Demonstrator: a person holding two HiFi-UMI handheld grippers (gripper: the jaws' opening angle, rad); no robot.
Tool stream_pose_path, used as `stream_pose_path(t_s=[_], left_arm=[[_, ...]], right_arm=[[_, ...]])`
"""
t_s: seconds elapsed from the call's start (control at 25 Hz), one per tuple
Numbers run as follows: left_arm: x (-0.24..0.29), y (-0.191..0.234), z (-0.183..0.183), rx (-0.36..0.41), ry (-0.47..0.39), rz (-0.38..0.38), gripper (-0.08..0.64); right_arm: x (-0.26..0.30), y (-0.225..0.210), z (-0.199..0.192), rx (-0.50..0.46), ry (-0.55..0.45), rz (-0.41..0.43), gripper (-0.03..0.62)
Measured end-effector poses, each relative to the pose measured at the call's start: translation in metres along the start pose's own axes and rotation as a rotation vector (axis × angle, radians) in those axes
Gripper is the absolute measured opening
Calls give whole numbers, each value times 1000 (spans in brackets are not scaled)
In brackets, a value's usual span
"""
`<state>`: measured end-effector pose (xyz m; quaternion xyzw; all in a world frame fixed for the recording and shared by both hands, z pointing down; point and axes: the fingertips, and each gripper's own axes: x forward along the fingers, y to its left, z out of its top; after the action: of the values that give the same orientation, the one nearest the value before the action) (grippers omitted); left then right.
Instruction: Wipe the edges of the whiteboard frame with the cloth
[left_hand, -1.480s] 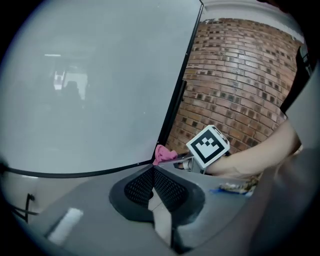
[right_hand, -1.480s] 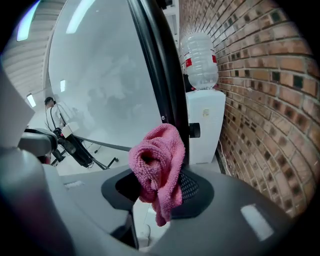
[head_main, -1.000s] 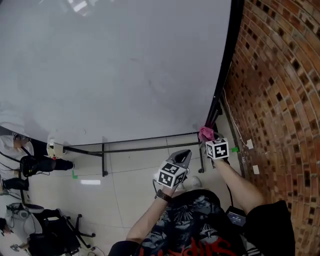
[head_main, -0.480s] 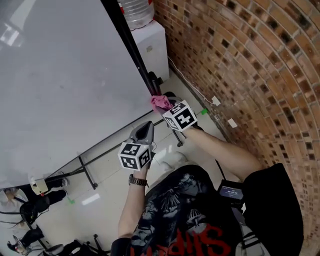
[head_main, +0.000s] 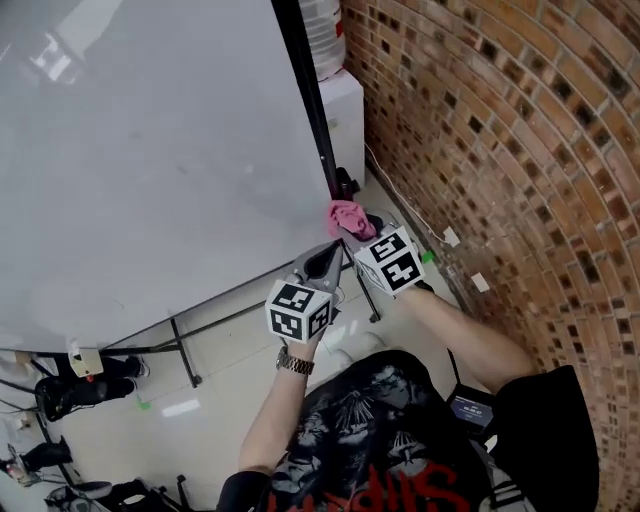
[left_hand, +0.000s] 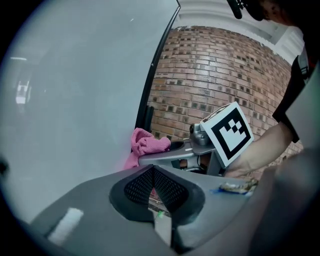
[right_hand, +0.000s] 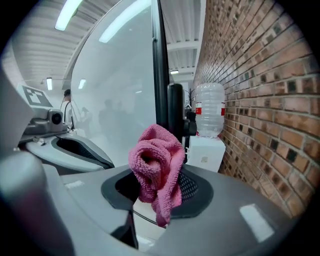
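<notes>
Cloth (head_main: 347, 217), pink and bunched, is clamped in the right gripper (head_main: 352, 231) and sits at the black frame (head_main: 305, 90), by the lower right corner of the whiteboard (head_main: 150, 150); it seems to touch the frame. A second ago the head view took in the whole bottom rail. Now it has swung round, so the right upright runs from the cloth toward the far water dispenser (head_main: 340, 110) by the brick wall (head_main: 500, 130). The cloth has hardly left that corner. I'd guess the wipe is turning onto the right edge, most of it undone. The left gripper (head_main: 330, 255) hangs just beside, jaws together on nothing.
</notes>
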<state>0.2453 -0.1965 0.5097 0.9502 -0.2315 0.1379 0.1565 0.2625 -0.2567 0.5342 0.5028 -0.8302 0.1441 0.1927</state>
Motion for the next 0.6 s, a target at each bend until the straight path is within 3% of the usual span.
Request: stream_pose_path(t_s=[0.28,0.6], left_arm=[[-11,-20,23,37,-27,-18,0],[-36,-28,109,228,-137,56,0]], right_arm=[[-28,9,33,54,-157,6,140],[-70,8,130,-1,-342,-51,138]])
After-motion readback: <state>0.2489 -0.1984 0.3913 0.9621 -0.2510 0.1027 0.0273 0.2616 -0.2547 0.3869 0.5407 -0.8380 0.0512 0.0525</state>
